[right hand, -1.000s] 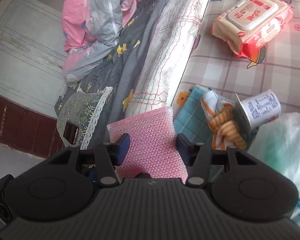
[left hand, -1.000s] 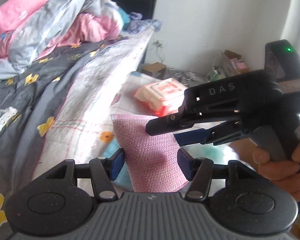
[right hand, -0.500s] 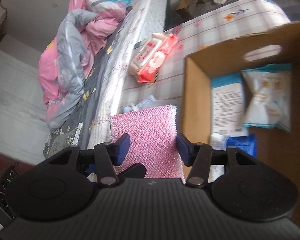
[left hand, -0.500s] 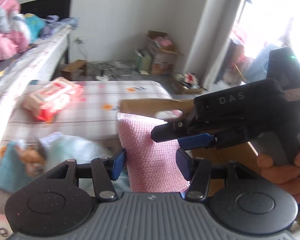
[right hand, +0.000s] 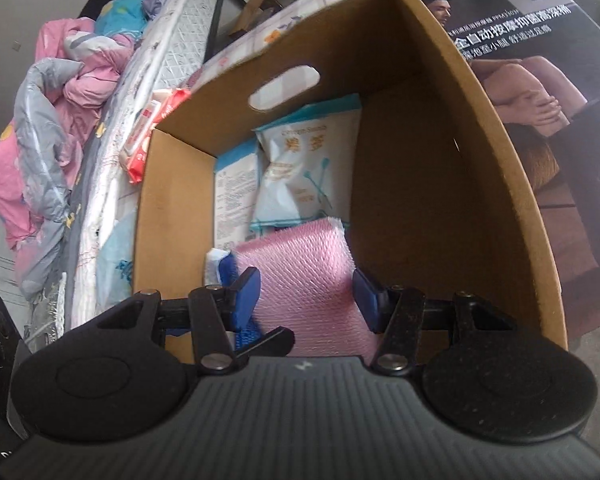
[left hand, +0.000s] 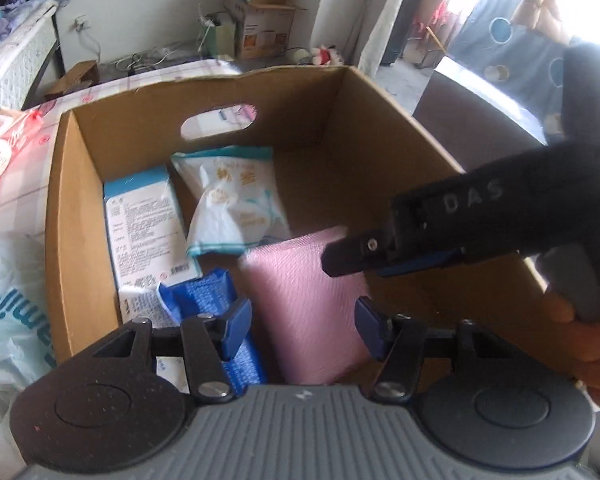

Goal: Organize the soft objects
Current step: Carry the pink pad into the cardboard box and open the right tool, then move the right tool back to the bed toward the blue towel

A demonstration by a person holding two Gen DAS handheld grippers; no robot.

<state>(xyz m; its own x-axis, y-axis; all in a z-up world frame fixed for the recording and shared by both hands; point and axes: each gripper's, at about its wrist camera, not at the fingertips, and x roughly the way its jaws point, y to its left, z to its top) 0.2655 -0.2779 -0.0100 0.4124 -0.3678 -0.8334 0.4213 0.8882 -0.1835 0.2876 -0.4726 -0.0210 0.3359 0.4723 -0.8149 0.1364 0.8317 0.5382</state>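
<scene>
With three packets already in the cardboard box (left hand: 380,120), I hold the pink sponge cloth (left hand: 308,304) above it, left tool (left hand: 302,330) opening, right tool (right hand: 306,294) clamped half-wide; wipes pack (left hand: 0,152) waits on the worktop.

L gripper (left hand: 302,328) clamps a pink textured cloth (left hand: 304,300) by both blue pads, over an open cardboard box (left hand: 380,120). R gripper (left hand: 352,258), held in a hand (left hand: 592,344), pinches the cloth's far corner. In box: white-teal packet (left hand: 236,200), white-blue pack (left hand: 148,224), blue item (left hand: 216,296). Red wipes pack (left hand: 0,148) left of box.
</scene>
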